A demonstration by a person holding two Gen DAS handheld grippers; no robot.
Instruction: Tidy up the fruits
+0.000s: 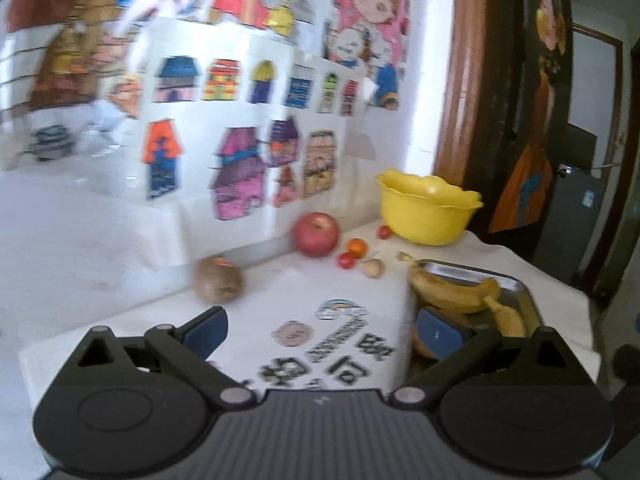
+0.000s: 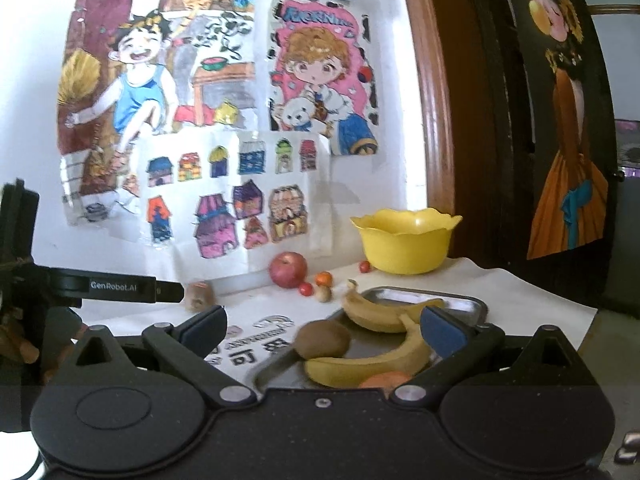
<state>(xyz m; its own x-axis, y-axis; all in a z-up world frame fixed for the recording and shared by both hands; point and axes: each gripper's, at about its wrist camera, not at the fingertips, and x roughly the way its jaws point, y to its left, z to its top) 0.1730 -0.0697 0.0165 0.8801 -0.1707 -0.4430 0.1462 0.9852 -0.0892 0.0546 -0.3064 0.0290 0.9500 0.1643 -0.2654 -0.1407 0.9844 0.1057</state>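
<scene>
1. Left gripper: I see its jaws spread as wide as they go, with nothing between the blue pads and no contact with any fruit. Only the white table cover with printed characters shows in the gap.
2. Right gripper: I read it as fully spread too, and it grips nothing. A kiwi and two bananas appear between its fingers in the view, but the pads press on none of them.
3. Metal tray, my landmark: it holds both bananas, the kiwi and an orange-coloured fruit at its near edge, partly hidden by the gripper body.
4. Yellow bowl: stands behind the tray, near the wall, upright; its inside is not visible to me.
5. Red apple: behind and to the left of the tray, close to the wall.
6. Small fruits between apple and tray: a cherry tomato, a small orange fruit and a pale brown one. A second cherry tomato lies just beside the bowl's base.
7. Brown round fruit: well to the left of the tray, by the wall; too blurred to name.
8. The left gripper's body shows far left of the tray in the right wrist view.
</scene>
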